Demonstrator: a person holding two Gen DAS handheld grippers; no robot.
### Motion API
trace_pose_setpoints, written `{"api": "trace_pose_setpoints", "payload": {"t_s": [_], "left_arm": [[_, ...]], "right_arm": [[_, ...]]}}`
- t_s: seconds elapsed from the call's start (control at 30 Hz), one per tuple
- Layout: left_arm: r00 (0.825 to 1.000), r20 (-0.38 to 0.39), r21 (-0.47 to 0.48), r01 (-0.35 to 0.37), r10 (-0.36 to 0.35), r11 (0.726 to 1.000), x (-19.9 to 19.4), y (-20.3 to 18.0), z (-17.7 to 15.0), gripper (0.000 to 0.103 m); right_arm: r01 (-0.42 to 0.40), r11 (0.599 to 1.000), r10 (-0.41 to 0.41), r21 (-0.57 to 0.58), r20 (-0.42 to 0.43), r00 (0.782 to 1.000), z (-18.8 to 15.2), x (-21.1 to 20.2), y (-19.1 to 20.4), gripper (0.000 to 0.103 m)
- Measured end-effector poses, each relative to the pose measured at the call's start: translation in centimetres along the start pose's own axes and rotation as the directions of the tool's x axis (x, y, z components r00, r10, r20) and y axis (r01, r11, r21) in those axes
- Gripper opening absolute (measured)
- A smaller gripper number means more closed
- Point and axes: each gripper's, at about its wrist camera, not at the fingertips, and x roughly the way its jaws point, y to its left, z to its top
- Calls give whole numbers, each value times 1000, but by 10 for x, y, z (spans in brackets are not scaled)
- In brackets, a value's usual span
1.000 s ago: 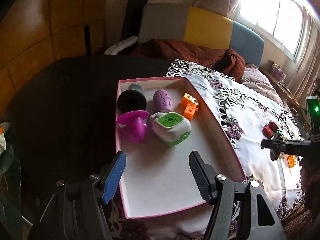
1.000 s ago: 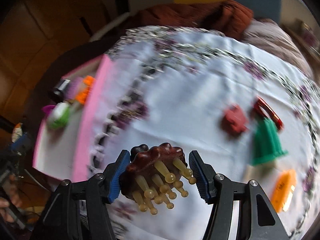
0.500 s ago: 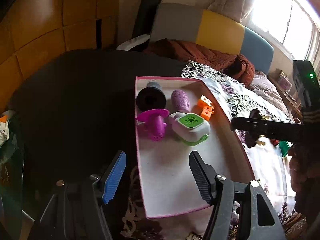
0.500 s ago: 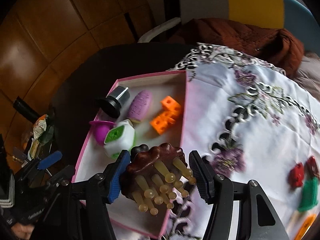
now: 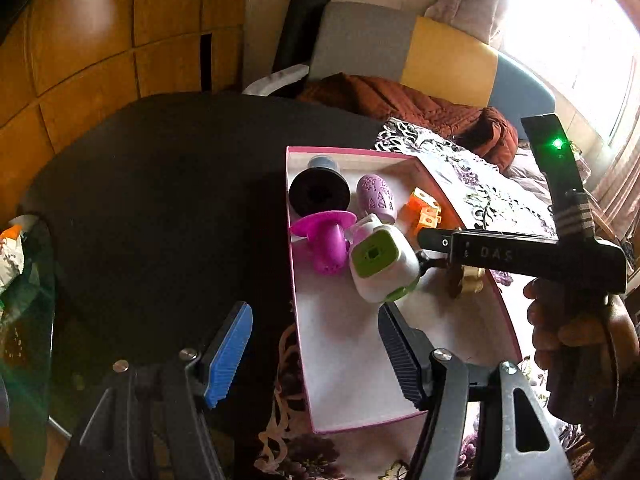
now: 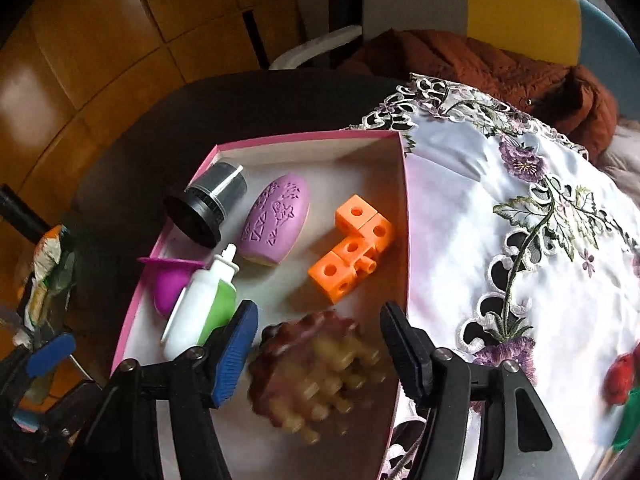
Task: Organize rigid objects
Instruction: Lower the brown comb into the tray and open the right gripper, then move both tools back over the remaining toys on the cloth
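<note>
right fingers [image 6: 394, 344] apart, blurred brown scalp brush [image 6: 316, 372]

Box [image 6: 402, 216]: looking like matt card, pink at the rim, pale inside.
Massage brush [image 6: 316, 368]: showing a glossy brown back and waxy amber prongs (blurred, so finer texture is not showing).
Orange cubes [image 6: 352, 248]: reading as smooth moulded plastic.
Purple egg [image 6: 276, 218]: appearing matt, with a raised pattern pressed into its skin.
Black cap [image 6: 204, 210]: looking like ribbed plastic under a clear, shiny sleeve.
Green and white container [image 5: 382, 264]: shining as smooth plastic.
Tablecloth [image 6: 520, 208]: lying as white cloth — embroidered, lace-cut along the edge.
Table [image 5: 160, 184]: showing dark and matt.
Wall panels [image 5: 100, 32]: gleaming like polished wood.
Finger pads [image 6: 236, 344]: showing as ribbed blue rubber.
</note>
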Motion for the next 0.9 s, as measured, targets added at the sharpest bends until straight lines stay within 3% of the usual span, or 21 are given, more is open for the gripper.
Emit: {"api": "trace_pose_setpoints", "payload": {"t_s": [0.1,0.23,0.9], "left_arm": [[1000,2,2,-2,2,1000,0,-1,0,66],[1000,2,5,-3,3,1000,-1,-3,-1,66],[999,37,72,-2,-1,997,-13,-21,0,66]], "right_arm": [[-6,1000,6,2,15,1000,-1,-6,0,68],[-1,1000,2,-8,51,999,-3,-20,2,80],[52,999,-51,-2,156,986,-33,-72,-13,83]]}}
